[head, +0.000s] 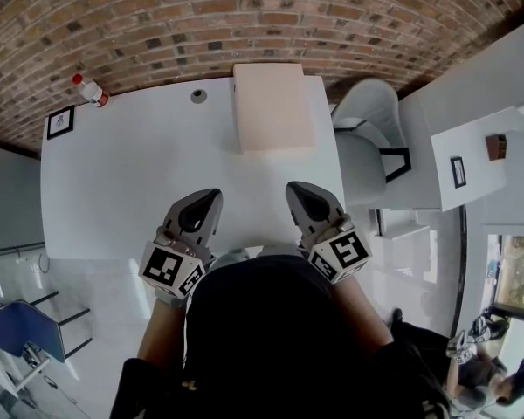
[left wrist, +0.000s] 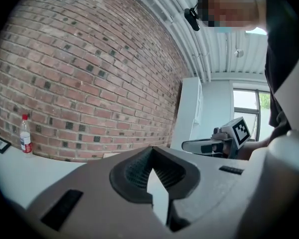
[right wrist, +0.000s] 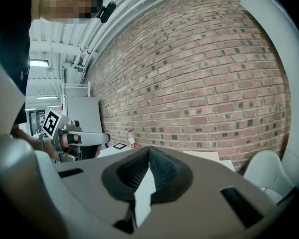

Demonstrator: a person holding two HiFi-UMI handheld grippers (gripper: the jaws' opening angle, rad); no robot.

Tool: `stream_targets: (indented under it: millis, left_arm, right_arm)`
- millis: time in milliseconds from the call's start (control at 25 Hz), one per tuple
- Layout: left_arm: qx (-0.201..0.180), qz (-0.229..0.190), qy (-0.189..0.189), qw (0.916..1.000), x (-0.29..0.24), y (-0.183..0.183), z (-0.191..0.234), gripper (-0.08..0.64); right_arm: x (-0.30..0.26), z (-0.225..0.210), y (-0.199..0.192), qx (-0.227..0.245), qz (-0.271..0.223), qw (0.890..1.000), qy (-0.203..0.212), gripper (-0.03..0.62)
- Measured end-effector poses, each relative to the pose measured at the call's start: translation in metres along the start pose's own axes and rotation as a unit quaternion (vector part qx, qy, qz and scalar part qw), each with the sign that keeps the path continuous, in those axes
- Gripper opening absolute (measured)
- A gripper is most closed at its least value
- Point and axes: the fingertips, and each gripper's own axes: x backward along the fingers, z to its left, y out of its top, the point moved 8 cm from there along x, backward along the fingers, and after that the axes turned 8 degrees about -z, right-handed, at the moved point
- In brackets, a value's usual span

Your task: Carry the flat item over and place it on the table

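Note:
The flat item, a pale beige board (head: 273, 107), lies on the far right part of the white table (head: 131, 182). It shows as a thin pale slab (right wrist: 202, 156) in the right gripper view. My left gripper (head: 210, 199) and right gripper (head: 297, 192) hover side by side over the table's near edge, well short of the board. Both are shut with nothing between the jaws, as their own views confirm: left gripper (left wrist: 152, 152), right gripper (right wrist: 149, 152). Each gripper sees the other: the right gripper (left wrist: 209, 145) and the left gripper (right wrist: 87, 138).
A small bottle with a red cap (head: 89, 90) and a black-framed card (head: 60, 121) stand at the table's far left by the brick wall. A grey disc (head: 198, 96) lies near the board. A white chair (head: 367, 138) is right of the table, a blue chair (head: 26, 330) lower left.

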Motion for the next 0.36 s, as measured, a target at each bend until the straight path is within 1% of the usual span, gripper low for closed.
stream_targets:
  millis: [160, 360]
  left_arm:
    - [0.003, -0.004, 0.009, 0.9999, 0.009, -0.001, 0.004, 0.003]
    - [-0.004, -0.01, 0.014, 0.9998, 0.016, 0.0, 0.006, 0.003]
  right_arm:
    - [-0.001, 0.009, -0.003, -0.001, 0.001, 1.0, 0.001, 0.011]
    - [-0.004, 0.015, -0.005, -0.002, 0.003, 1.0, -0.001, 0.011]
